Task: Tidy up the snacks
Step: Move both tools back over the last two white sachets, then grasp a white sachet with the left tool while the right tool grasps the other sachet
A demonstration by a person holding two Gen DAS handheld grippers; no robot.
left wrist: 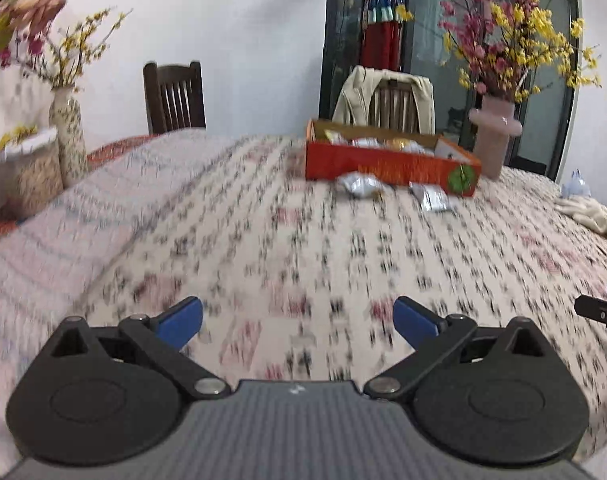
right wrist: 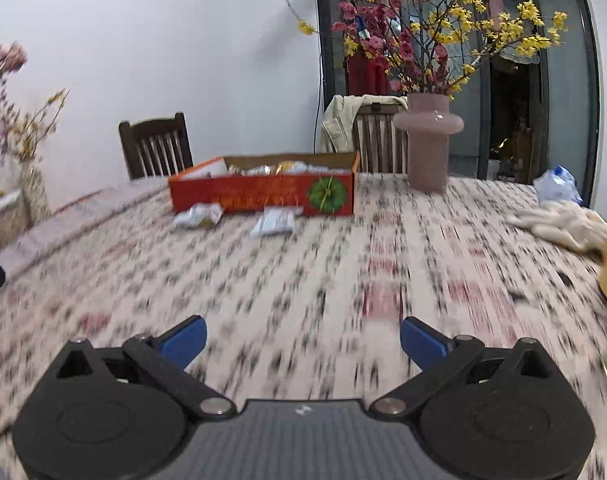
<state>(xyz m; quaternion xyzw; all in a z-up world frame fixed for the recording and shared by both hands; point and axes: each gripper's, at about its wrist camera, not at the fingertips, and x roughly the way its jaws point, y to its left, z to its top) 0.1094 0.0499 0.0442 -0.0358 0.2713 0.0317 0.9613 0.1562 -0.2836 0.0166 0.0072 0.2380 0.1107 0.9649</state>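
Left hand-held gripper (left wrist: 297, 322) jaws wide apart, right hand-held gripper (right wrist: 303, 342) likewise

A cardboard box (right wrist: 263, 194) holds shiny foil packets (right wrist: 199, 216) on a patterned cloth tablecloth (right wrist: 343, 264) (matt, woven-looking).

A plain white wall (right wrist: 183, 40) backs the room. Against it stands a dark wooden slat-back chair (right wrist: 156, 144); a second chair, draped with a cream jacket (right wrist: 343, 120), faces a dark-framed glass door (right wrist: 563, 80). The bench wears a blurred pink-and-black patterned cloth (right wrist: 303, 272). Light is soft and even.
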